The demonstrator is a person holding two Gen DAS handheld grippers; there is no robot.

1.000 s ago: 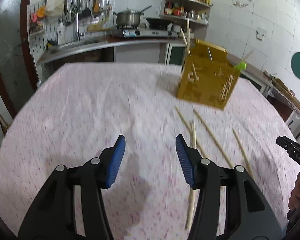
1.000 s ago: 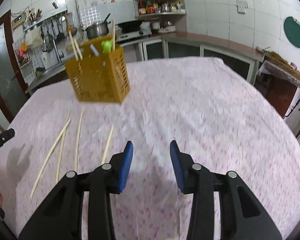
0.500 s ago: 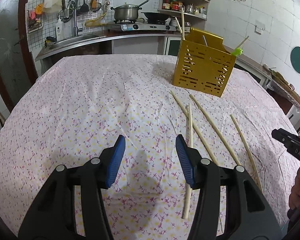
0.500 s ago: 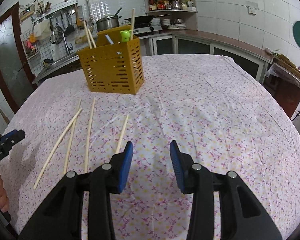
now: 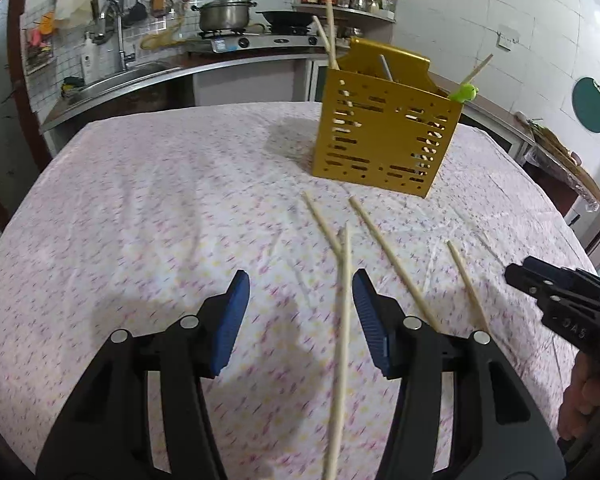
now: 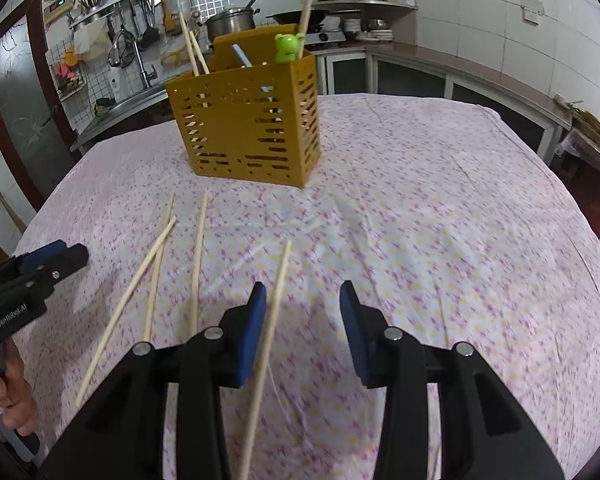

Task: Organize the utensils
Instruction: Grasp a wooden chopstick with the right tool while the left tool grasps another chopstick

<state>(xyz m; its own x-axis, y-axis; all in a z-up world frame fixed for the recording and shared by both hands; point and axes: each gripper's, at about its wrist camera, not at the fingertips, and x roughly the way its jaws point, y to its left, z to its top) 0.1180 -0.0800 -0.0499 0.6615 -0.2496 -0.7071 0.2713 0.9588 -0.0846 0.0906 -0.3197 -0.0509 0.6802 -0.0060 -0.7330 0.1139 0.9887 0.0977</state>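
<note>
A yellow slotted utensil holder [image 5: 384,136] [image 6: 252,124] stands upright on the table and holds a few chopsticks and a green frog-topped utensil [image 6: 287,49]. Several wooden chopsticks lie loose on the cloth in front of it. My left gripper [image 5: 298,316] is open just above the cloth, and one chopstick [image 5: 342,332] runs between its jaws near the right one. My right gripper [image 6: 303,320] is open, and the rightmost chopstick [image 6: 270,328] lies beside its left jaw. Each gripper shows at the edge of the other's view: the right one [image 5: 560,300], the left one [image 6: 28,276].
The table has a pink floral cloth [image 6: 440,220]. Behind it run a kitchen counter with a sink [image 5: 112,80], a stove with a pot [image 5: 224,16] and wall shelves. The table edges fall away on the left and right.
Both grippers have moved forward and lower toward the loose chopsticks. One chopstick now lies between the left jaws and another beside the right gripper's left jaw. Both stay open.
</note>
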